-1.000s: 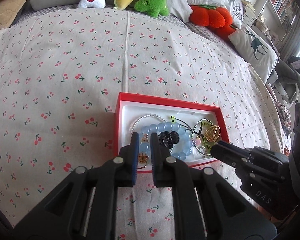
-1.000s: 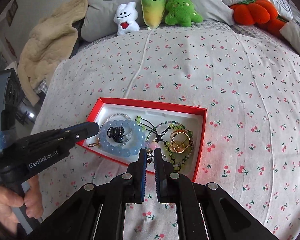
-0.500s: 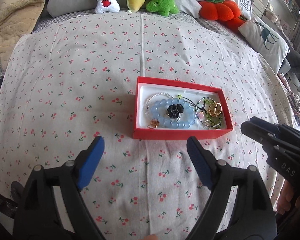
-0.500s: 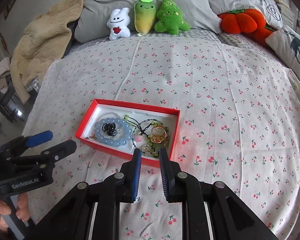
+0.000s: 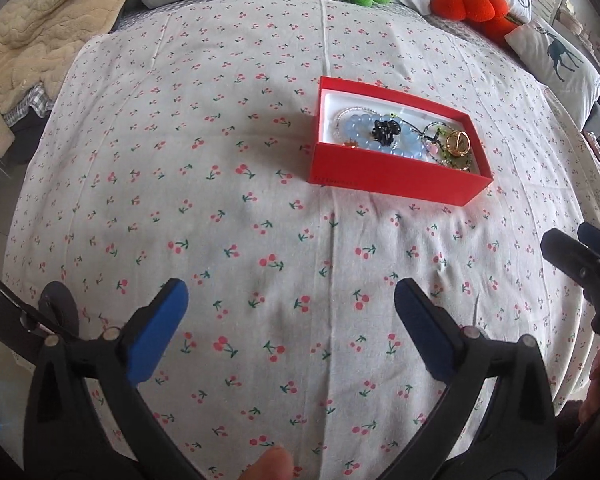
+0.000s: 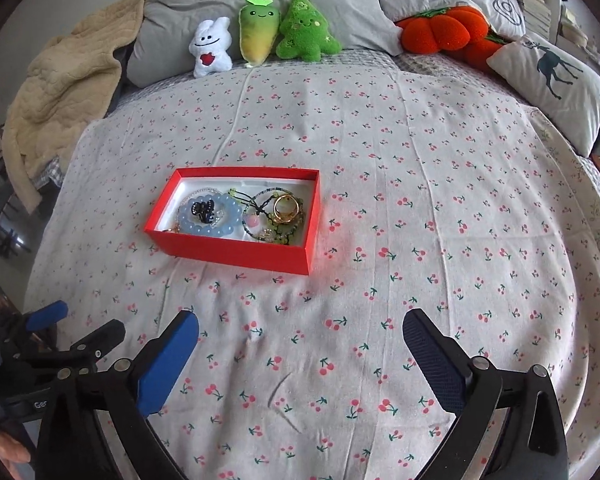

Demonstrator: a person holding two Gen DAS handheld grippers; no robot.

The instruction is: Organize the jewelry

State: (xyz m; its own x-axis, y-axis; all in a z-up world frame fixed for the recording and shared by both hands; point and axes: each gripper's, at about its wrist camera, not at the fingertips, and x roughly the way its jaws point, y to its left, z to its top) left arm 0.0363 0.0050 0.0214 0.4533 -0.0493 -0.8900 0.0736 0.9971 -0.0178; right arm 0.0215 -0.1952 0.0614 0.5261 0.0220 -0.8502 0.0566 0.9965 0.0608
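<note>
Cherry-print bedspread (image 6: 380, 184), plush toys (image 6: 260, 36) at its far edge. My left gripper (image 5: 292, 320) and right gripper (image 6: 300, 344) have just been opening; both jaws stand wide, nothing between them. The red box (image 6: 236, 254) lies well ahead of both, holding a blue bead bracelet (image 6: 214, 220), gold ring (image 6: 286, 208) and beaded strands.

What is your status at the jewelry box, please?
Both grippers open, empty: left gripper, right gripper, jaws just opened. Red box on the bedspread, bracelets and gold rings inside. Nothing in the way.
</note>
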